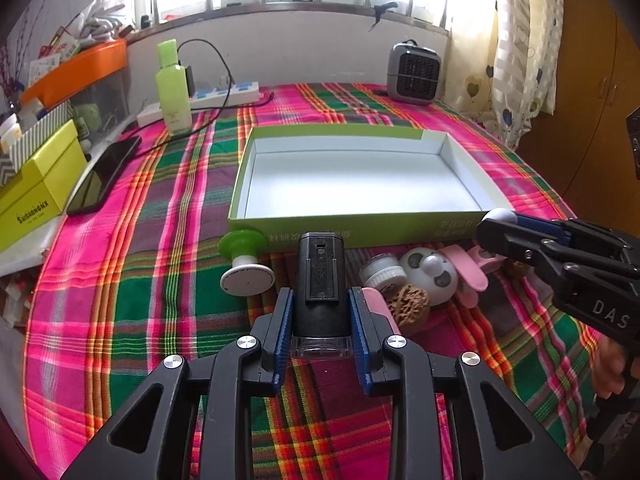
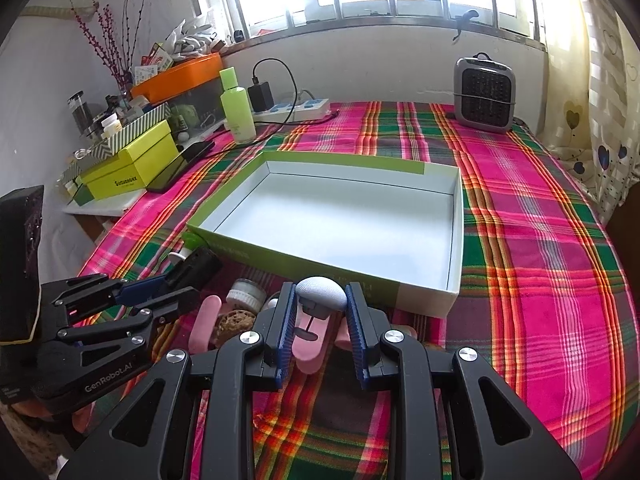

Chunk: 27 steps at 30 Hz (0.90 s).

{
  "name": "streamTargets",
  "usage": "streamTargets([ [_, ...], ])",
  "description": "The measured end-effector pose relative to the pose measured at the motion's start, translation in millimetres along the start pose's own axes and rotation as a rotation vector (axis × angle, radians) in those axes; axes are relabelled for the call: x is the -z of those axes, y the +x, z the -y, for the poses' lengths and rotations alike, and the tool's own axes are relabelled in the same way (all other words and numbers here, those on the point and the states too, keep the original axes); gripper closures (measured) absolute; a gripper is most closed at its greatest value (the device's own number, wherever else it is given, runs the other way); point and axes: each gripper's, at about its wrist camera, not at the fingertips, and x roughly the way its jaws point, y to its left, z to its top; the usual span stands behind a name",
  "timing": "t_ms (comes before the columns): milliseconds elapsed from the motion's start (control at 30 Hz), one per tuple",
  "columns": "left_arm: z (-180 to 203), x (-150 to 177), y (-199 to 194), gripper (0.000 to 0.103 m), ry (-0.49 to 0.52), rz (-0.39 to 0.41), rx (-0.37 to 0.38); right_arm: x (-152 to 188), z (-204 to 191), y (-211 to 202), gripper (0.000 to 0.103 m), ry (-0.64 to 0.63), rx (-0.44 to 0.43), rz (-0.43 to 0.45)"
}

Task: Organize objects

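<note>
- Left gripper: blue-padded fingers clamped on both sides of a black block-shaped device with a clear base, held upright between them above the plaid tablecloth.
- Right gripper: fingers pressed against a white rounded piece at their tips; its stem runs down between the pads. What the piece belongs to cannot be told.
- Green-sided box, white inside, nothing in it: directly ahead of both grippers, its near wall just beyond the fingertips.
- Green-and-white suction knob: ahead and left of the left gripper, lying on its side near the box's corner.
- Small white jar: ahead and right of the left gripper, beside the black device.
- White round toy with grey patches: further right, touching the jar's side.
- Walnut: just right of the left gripper's right finger, in front of the toy.
- Pink clip-like pieces: right of the toy, beneath the right gripper.
- Green bottle, power strip, grey heater: far ahead, along the wall.
- Black phone, yellow-green carton: far left.
</note>
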Motion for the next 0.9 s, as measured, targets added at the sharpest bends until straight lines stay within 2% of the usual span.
streamTargets([
  [500,4.0,-20.4,-9.8,0.078,0.001,0.042,0.025,-17.3,1.6,-7.3,0.077,-0.002,0.026,0.032],
  [900,3.2,-55.8,17.9,0.078,-0.004,0.036,0.058,-45.5,22.0,17.0,0.077,0.002,0.073,0.017],
])
